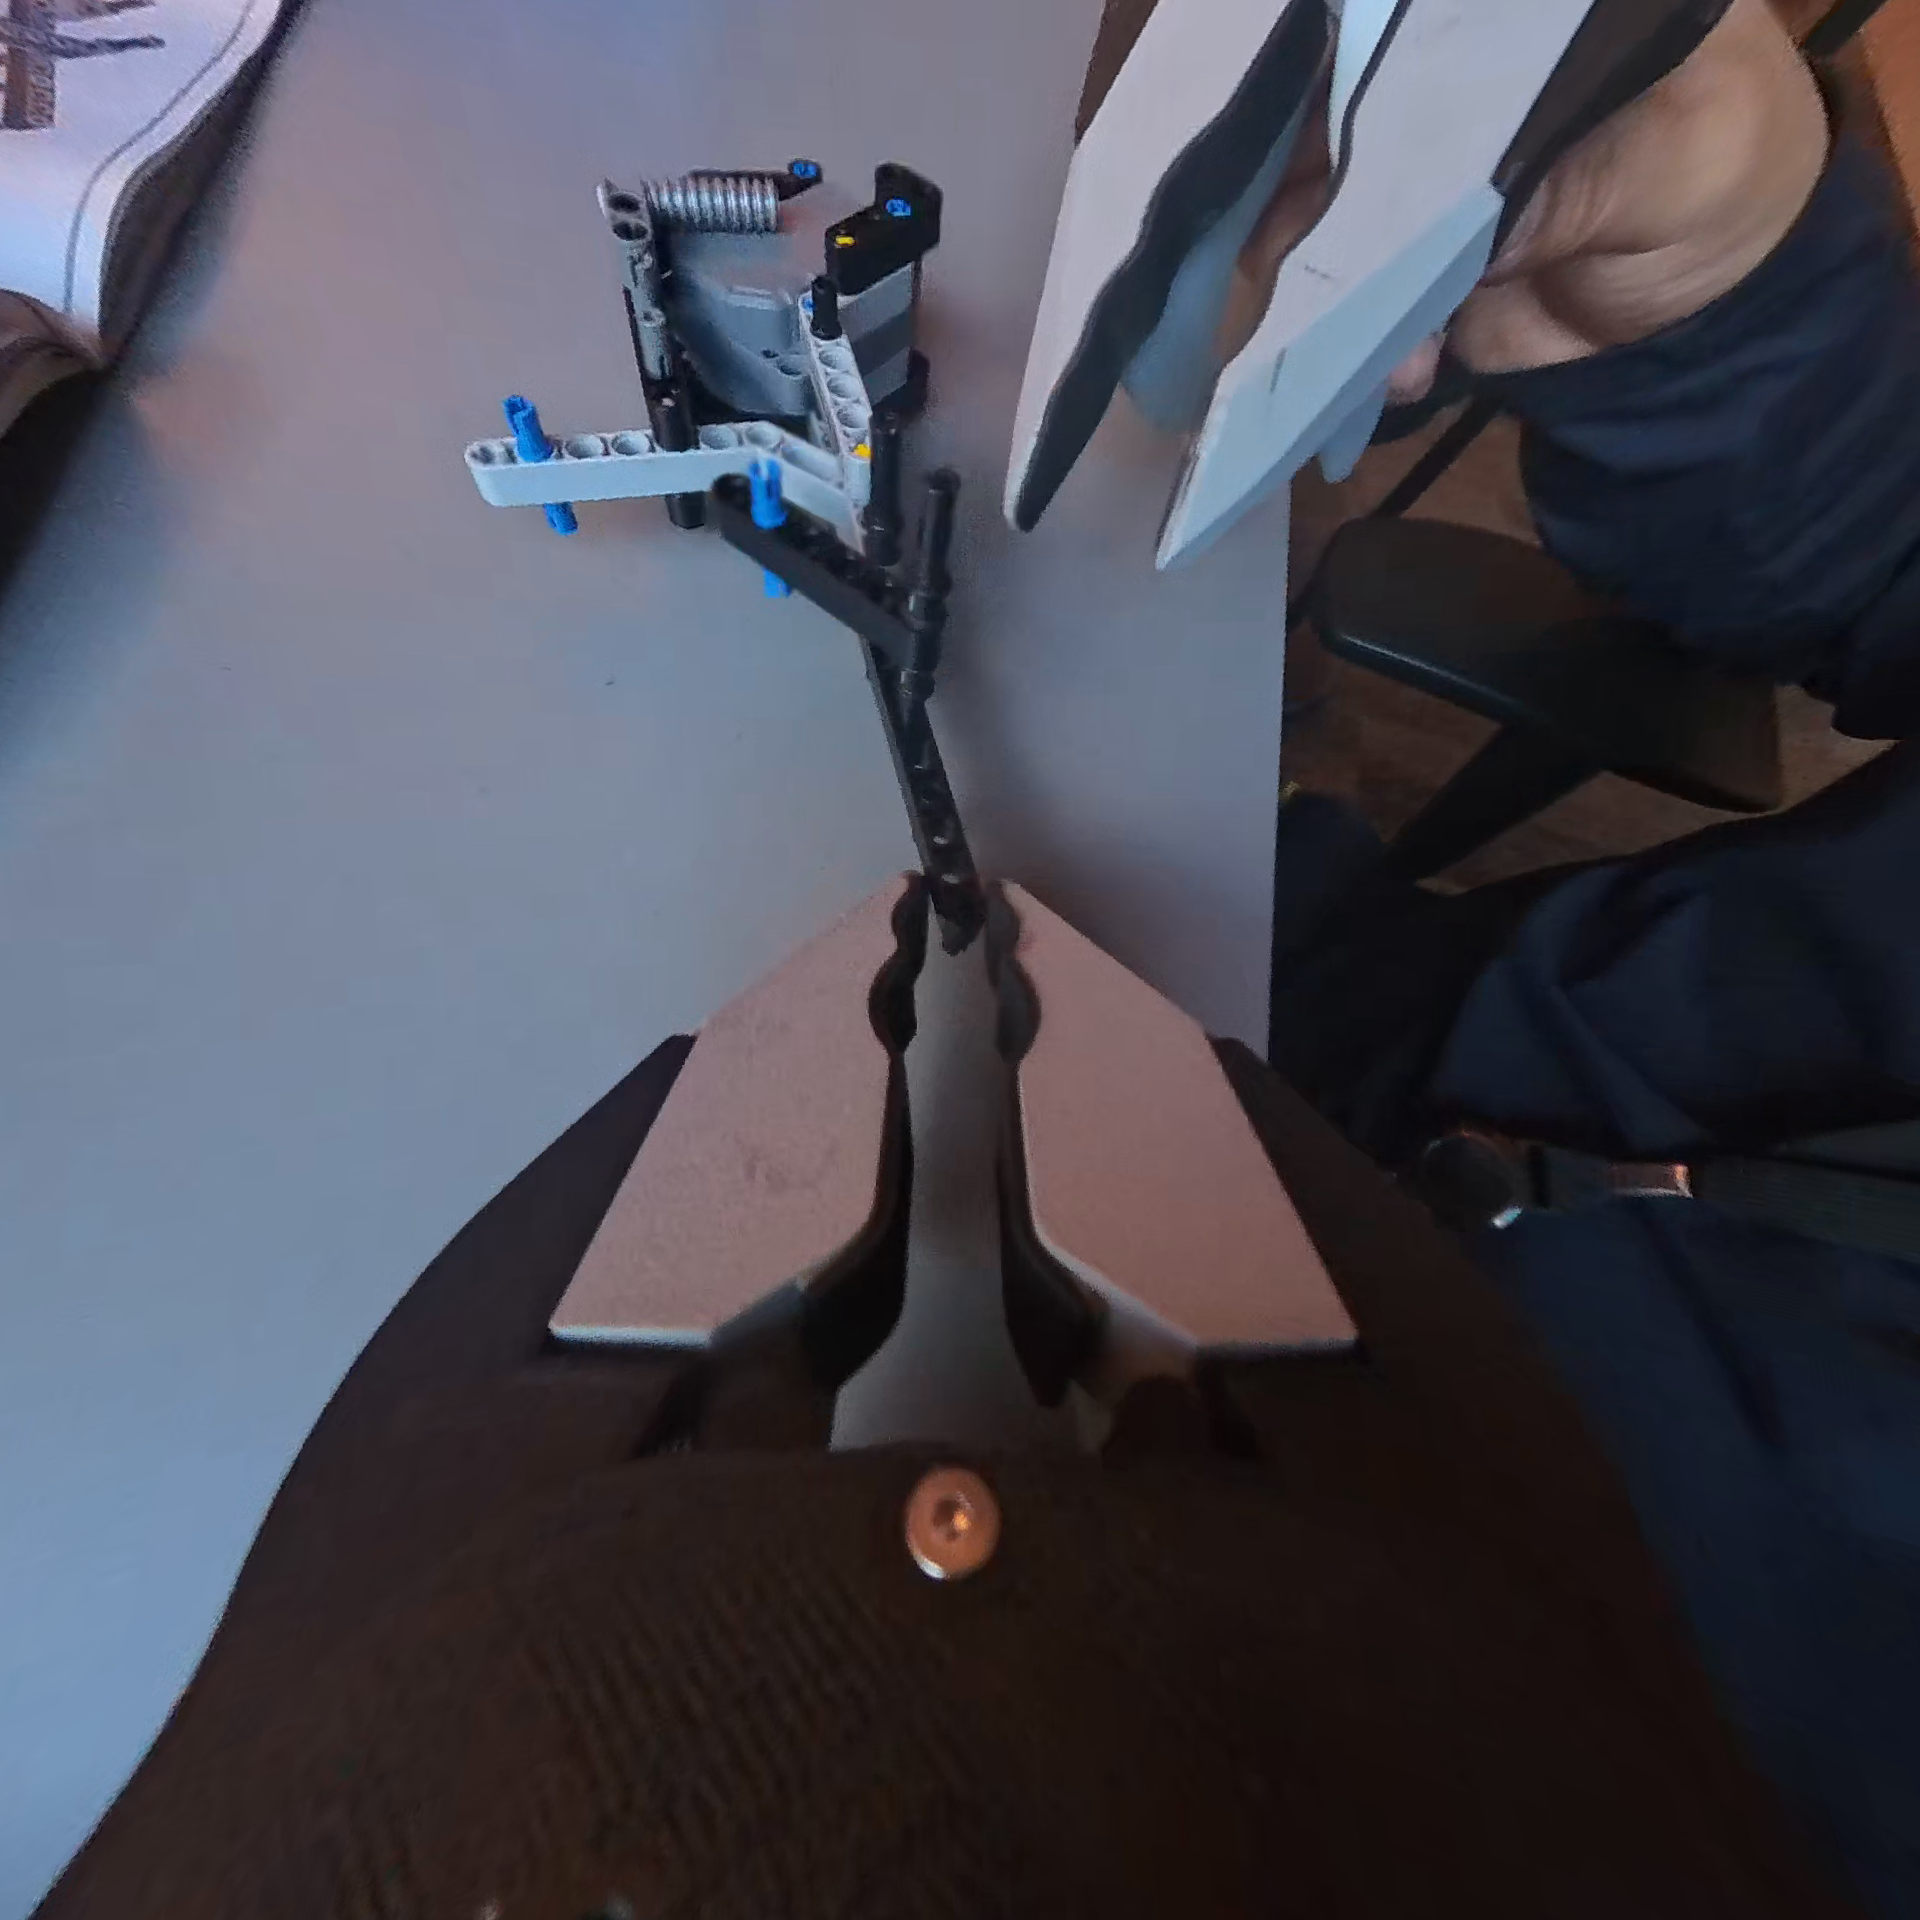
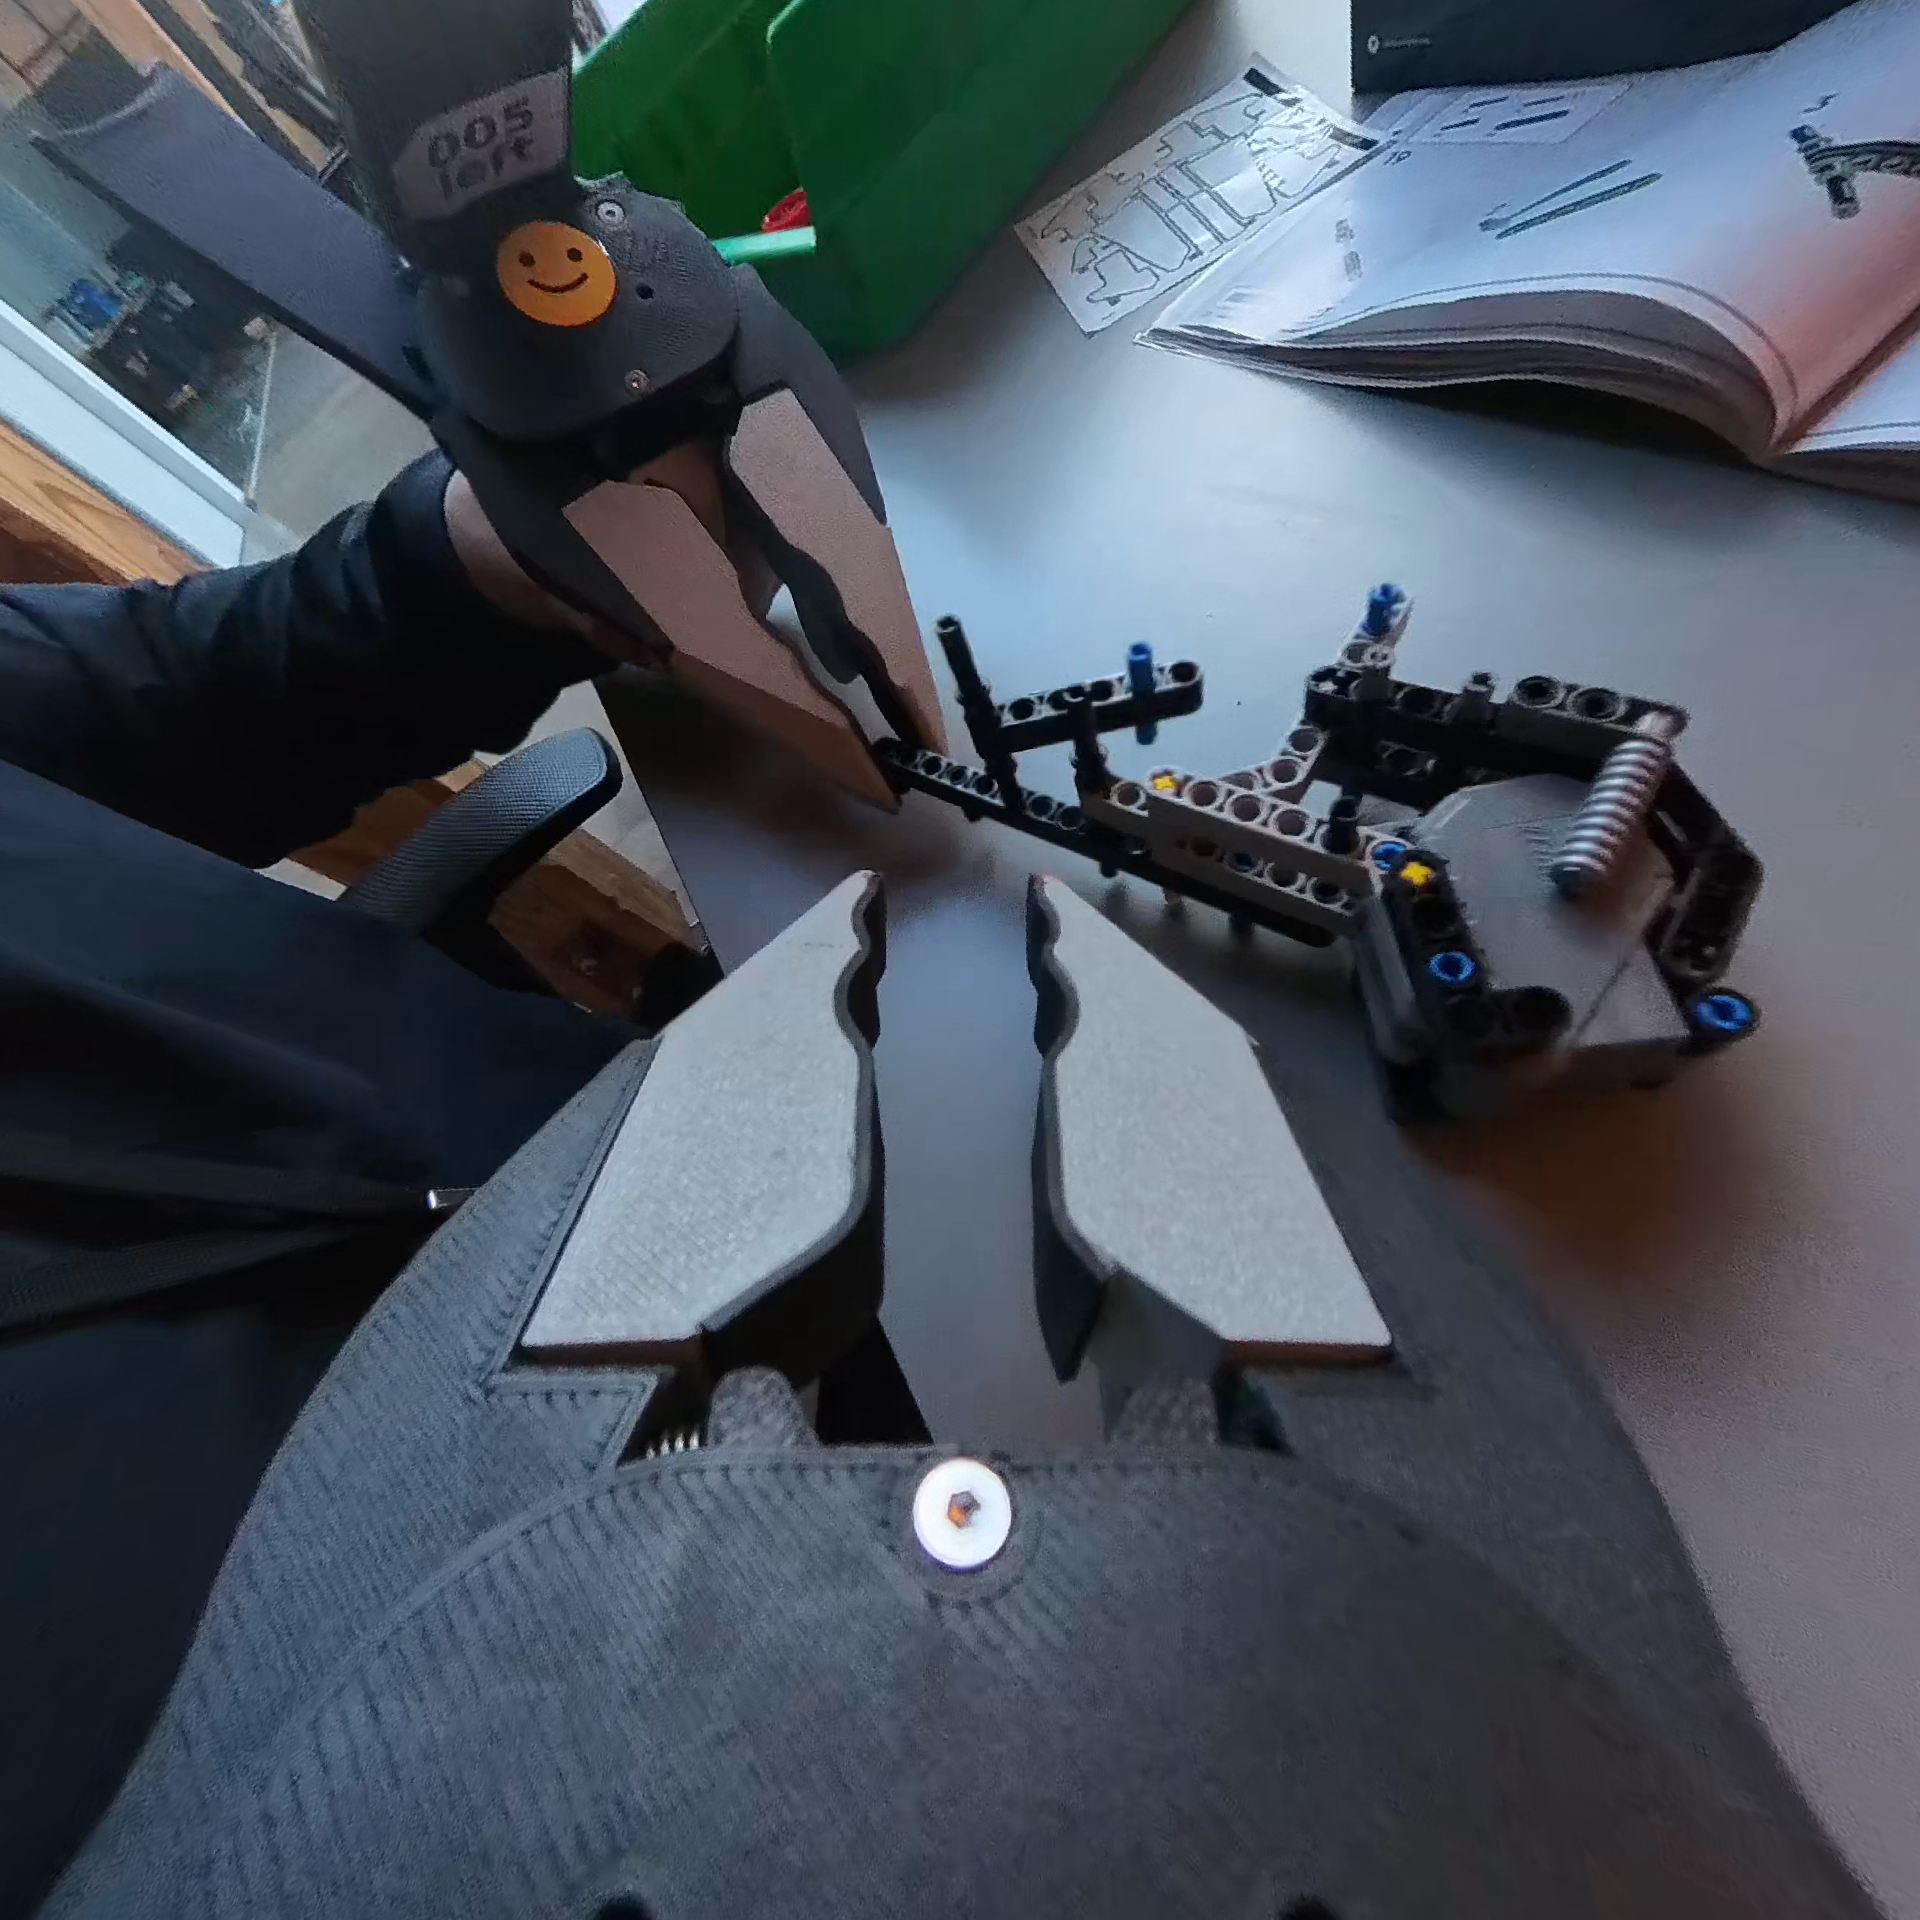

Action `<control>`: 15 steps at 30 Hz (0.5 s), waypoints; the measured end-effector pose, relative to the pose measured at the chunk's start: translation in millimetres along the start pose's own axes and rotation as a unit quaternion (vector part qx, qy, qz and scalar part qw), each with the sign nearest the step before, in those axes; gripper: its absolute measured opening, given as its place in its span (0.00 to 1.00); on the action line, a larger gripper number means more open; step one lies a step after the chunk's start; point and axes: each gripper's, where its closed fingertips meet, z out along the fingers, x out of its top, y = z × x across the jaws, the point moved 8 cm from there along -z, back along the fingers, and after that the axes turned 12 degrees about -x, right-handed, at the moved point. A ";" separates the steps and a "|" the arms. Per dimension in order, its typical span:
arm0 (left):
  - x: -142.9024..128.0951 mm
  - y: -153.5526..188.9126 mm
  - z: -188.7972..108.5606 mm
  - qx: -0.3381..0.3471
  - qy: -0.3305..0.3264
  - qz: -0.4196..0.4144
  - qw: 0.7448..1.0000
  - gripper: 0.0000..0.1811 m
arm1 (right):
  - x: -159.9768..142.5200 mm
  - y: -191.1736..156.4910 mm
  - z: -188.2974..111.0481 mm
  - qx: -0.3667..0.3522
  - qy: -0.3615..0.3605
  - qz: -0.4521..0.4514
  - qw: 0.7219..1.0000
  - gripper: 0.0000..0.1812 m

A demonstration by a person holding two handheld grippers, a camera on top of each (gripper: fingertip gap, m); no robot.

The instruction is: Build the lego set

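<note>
The lego model lies on the grey table near its edge: a frame of black and pale grey holed beams around a grey block, with a silver coil spring across the far end, blue pins standing out of it, and a long black beam sticking out toward the table edge. The left gripper has its fingers clamped on the tip of that beam, while the right gripper hangs just beside the model with fingers apart and nothing between them. An open booklet and a loose sheet lie farther back, beside a green box.
</note>
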 end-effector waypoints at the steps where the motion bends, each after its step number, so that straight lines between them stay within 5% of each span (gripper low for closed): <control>1: 1.1 -0.3 1.2 0.008 0.002 0.004 1.000 0.05 | -1.3 -0.1 1.1 0.003 -0.003 0.002 1.000 0.14; 8: 18.0 8.5 -8.5 0.148 0.007 0.172 0.974 0.03 | -1.3 7.6 4.4 0.013 -0.001 0.027 1.000 0.13; 12: 20.9 19.3 -5.8 0.235 -0.034 0.297 0.925 0.03 | 4.2 6.9 3.0 0.038 0.025 0.045 0.998 0.15; 15: 19.5 23.9 -5.7 0.307 -0.070 0.392 0.864 0.03 | 7.4 8.4 -0.2 0.037 0.041 0.047 0.997 0.17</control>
